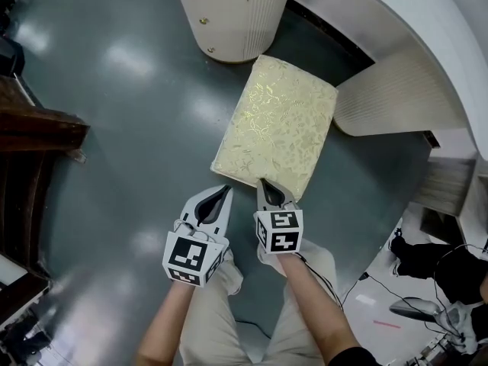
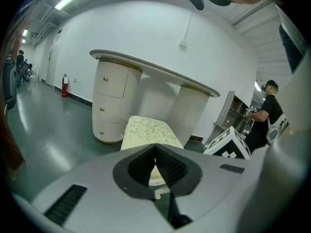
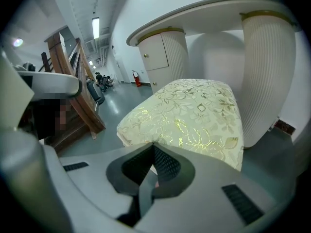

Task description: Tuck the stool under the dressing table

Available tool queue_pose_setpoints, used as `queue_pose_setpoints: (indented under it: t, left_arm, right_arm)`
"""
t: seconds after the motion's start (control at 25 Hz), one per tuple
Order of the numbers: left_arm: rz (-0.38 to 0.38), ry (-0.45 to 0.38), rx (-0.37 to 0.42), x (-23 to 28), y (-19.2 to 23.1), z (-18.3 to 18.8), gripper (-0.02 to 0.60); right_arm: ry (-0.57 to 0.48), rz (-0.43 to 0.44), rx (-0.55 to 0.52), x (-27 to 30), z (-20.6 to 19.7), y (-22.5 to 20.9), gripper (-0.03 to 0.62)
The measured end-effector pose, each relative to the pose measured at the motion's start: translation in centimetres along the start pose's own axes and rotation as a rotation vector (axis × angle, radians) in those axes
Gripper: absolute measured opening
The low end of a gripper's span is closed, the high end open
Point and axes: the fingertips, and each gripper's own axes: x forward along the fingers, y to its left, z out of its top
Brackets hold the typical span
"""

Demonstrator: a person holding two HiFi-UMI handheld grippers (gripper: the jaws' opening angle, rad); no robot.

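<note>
Right tool (image 1: pixel 264 184) closed, at stool (image 1: pixel 276 120) edge

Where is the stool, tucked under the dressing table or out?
Out. In the head view the far end of the stool just reaches the opening of the dressing table; the tabletop covers none of it.

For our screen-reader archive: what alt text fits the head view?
Seen from above, a gold-patterned stool stands before a white dressing table, not yet tucked under. The left gripper and right gripper, jaws together, point at its near edge.
</note>
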Motion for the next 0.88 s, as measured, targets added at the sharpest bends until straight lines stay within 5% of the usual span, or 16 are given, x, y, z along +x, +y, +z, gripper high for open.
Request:
queue_pose_setpoints:
  t: [0.48,0.88]
  left_arm:
    - [0.017,-0.003,-0.003,-0.6,-0.3,-0.4,0.012]
    - [0.043,-0.079,-0.002,-3.2,-1.0,-4.6,0.012]
  right_arm:
    - [-0.010,0.005,-0.039,0.9,0.7,0.4,0.009]
    - [-0.062,-0.027,-0.098,1.2,-0.7,-0.4,0.009]
